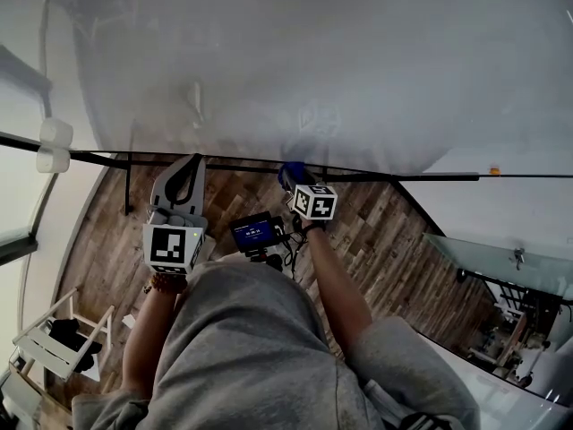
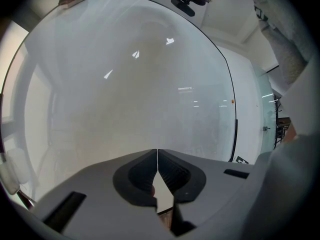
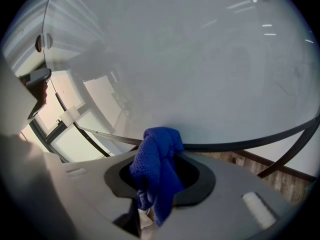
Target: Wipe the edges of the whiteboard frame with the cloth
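Cloth [image 3: 158, 170], blue, pinched in right gripper [image 1: 300, 186] jaws, top against bottom edge of whiteboard frame [image 1: 430, 176], roughly mid-length. Left gripper [image 2: 157, 159] jaws pressed together, empty, near the board. Wiping looks underway; other edges probably left.

Left gripper view. The left claw [image 2: 157, 152] fills the near foreground, its two grey jaws closed tip to tip with nothing gripped; a narrow pale gap opens behind the meeting tips. Beyond it, the white whiteboard [image 2: 125, 89] spans most of the field and carries faint reflections of ceiling lights. Its thin dark frame [image 2: 233, 129] curves down the right side, with a small orange dot [image 2: 232, 101] just beside it. A grey sleeve [image 2: 290, 184] occupies the near right edge.
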`<state>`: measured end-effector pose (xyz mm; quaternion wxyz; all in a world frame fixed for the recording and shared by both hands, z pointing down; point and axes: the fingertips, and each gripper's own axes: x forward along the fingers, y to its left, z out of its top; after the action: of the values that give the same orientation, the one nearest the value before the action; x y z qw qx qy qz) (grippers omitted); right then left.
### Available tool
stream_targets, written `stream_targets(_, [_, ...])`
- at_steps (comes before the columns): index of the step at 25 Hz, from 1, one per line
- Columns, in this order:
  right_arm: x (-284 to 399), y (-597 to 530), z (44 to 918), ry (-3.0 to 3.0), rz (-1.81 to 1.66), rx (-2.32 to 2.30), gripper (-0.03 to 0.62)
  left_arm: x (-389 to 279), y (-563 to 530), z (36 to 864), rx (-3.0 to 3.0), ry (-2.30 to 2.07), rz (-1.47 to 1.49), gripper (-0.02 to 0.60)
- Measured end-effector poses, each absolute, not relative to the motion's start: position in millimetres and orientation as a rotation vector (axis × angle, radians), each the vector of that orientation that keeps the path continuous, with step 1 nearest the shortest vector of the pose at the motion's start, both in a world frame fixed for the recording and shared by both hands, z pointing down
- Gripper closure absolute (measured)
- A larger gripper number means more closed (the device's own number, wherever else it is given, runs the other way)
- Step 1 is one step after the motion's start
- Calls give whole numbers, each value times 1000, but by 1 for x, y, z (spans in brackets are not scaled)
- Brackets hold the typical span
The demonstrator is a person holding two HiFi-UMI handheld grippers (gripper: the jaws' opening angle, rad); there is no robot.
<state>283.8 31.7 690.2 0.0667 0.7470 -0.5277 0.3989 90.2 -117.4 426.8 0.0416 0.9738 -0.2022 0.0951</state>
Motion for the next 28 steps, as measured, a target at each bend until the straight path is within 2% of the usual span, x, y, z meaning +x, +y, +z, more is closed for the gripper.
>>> stream_targets(28, [236,-13,686,-1643,1182,2240,459,67,-136,430,3020,-520,316,569])
